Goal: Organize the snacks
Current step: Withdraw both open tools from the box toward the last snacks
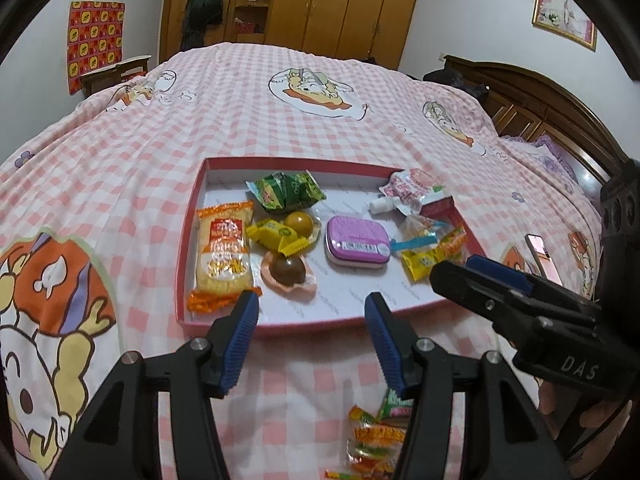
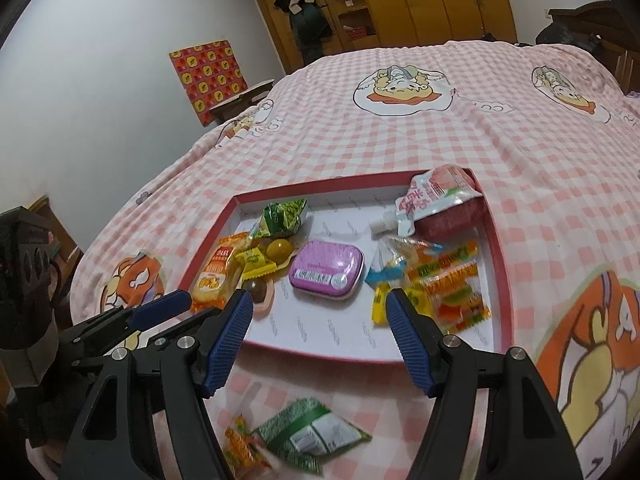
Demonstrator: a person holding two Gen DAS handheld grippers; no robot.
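both the left gripper (image 1: 310, 312) and right gripper (image 2: 318, 310) are hovering wide apart, holding nothing, since a green packet (image 2: 312, 432) and gummy packet (image 1: 376, 440) are lying outside the red tray (image 1: 192, 216).

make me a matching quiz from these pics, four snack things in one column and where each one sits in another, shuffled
Things:
1. purple tin
2. orange cracker pack
3. pouch with white cap
4. green packet

Places:
A. on the bedspread, outside the tray, below the right gripper
B. far right corner of the red tray
C. middle of the tray
D. left end of the tray

Pairs: 1-C, 2-D, 3-B, 4-A
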